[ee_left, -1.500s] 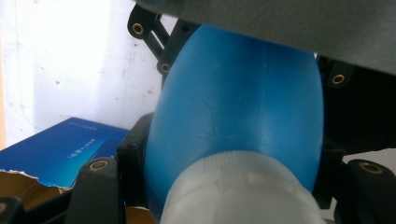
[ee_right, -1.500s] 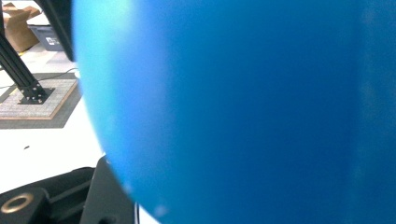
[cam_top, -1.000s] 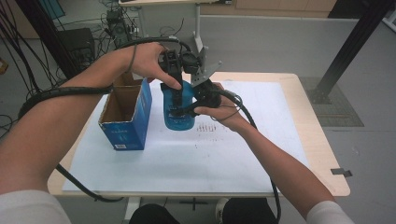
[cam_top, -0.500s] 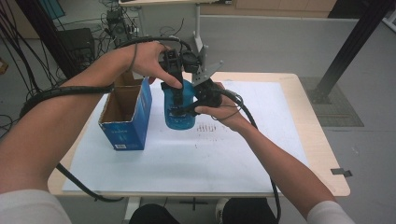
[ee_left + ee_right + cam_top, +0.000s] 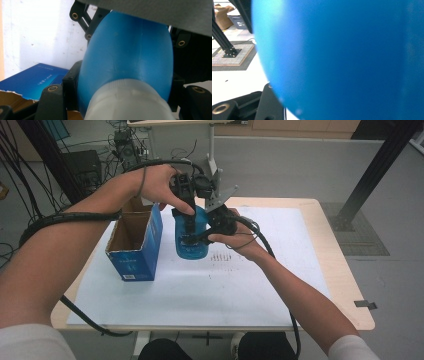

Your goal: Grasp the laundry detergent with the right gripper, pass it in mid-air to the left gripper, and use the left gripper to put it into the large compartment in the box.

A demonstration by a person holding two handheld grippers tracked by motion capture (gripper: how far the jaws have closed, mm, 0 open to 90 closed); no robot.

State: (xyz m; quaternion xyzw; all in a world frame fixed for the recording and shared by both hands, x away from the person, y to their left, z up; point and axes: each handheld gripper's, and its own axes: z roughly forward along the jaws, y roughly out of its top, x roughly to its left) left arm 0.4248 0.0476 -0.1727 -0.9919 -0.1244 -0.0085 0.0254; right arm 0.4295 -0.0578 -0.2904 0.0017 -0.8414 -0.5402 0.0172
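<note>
A blue plastic bottle (image 5: 192, 245) with a white cap (image 5: 130, 100) hangs upright just above the table, held by both grippers. My left gripper (image 5: 187, 215) comes down from above, shut on the bottle's cap end, which sits between its black jaws in the left gripper view. My right gripper (image 5: 204, 236) reaches in from the right, shut on the bottle's body. The blue wall of the bottle (image 5: 349, 60) sits close against the right gripper's camera, with one black finger (image 5: 268, 103) at the lower left. The bottle's foot is hidden by the grippers.
An open blue cardboard box (image 5: 135, 245) stands on the table left of the bottle, its flaps up; the box (image 5: 37, 80) also lies below the left gripper. A white sheet (image 5: 200, 290) covers the wooden table. Cables trail off the left edge.
</note>
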